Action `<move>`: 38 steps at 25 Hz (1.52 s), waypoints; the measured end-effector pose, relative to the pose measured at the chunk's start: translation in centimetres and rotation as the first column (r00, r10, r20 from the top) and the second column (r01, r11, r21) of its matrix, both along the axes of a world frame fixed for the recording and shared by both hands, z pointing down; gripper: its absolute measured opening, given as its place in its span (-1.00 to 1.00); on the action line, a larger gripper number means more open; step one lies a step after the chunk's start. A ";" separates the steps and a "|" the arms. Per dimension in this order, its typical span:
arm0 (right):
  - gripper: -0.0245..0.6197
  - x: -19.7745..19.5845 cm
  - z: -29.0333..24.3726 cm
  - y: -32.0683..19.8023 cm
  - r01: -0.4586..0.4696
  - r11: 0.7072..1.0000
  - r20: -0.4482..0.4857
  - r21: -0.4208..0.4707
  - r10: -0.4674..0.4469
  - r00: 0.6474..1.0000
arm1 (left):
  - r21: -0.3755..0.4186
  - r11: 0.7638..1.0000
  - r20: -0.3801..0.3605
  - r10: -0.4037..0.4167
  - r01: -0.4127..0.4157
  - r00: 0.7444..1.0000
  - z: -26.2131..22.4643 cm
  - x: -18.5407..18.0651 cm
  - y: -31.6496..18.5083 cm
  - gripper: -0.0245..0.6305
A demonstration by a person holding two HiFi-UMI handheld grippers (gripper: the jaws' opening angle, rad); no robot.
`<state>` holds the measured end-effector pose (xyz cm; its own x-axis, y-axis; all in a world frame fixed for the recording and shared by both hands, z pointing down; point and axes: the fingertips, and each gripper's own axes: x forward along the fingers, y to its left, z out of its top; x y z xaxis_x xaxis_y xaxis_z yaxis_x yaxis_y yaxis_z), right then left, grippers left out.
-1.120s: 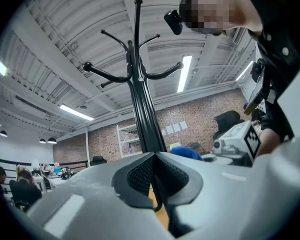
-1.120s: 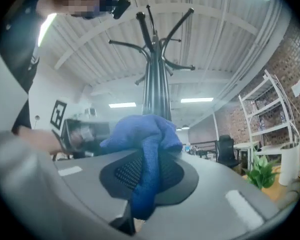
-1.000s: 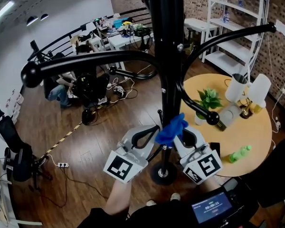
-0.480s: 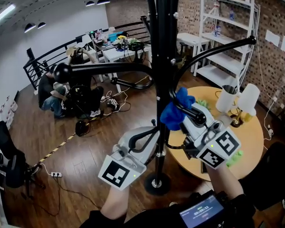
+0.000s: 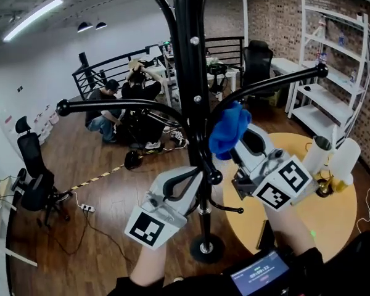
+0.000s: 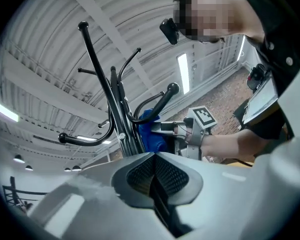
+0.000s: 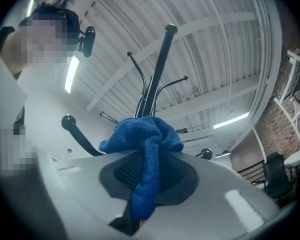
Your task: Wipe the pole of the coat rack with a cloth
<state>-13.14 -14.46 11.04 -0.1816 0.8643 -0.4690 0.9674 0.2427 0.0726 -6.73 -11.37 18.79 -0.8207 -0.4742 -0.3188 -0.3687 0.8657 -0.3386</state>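
Head view: looks down the black pole (image 5: 186, 73) of the coat rack, upright at centre, with hooked arms curving off both sides. Finds the blue cloth (image 5: 229, 128) bunched just right of the pole, at the tip of the right gripper (image 5: 239, 145); cannot tell whether it is touching. Places the left gripper (image 5: 197, 172) lower, just beside the pole.

Left gripper view: shows the jaws pressed together with nothing between them.

Right gripper view: shows the jaws clamped on a fold of cloth, the rest heaped above and trailing down in front.

Judging by looks: soft, light, limp cloth, likely to slip, so best pinched by a thick fold deep in the pads. Stiff, smooth pole; probably worth steadying low down.
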 end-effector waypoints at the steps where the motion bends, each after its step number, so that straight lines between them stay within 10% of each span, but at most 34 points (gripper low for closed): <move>1: -0.77 -0.1 -0.1 0.1 0.023 1.000 -0.001 -0.004 -0.023 1.000 | -0.004 1.000 -0.008 -0.015 0.015 1.000 0.2 -0.1 -0.3 -0.92; 13: -0.77 0.9 -4.6 0.0 0.090 0.987 0.013 -0.132 -0.089 0.996 | -0.088 0.996 -0.007 -0.023 0.022 1.000 -1.6 0.0 -0.4 -0.92; 27: -0.77 0.9 -11.2 -10.9 -0.025 0.942 0.079 -0.335 0.055 0.995 | -0.101 0.995 0.028 -0.008 0.011 1.000 -2.9 0.2 -1.0 -0.92; 38: -0.78 1.0 -9.3 -7.4 -0.041 0.958 0.037 -0.284 0.054 0.998 | -0.087 0.996 0.022 -0.031 0.033 0.999 -2.6 1.6 -0.7 -0.92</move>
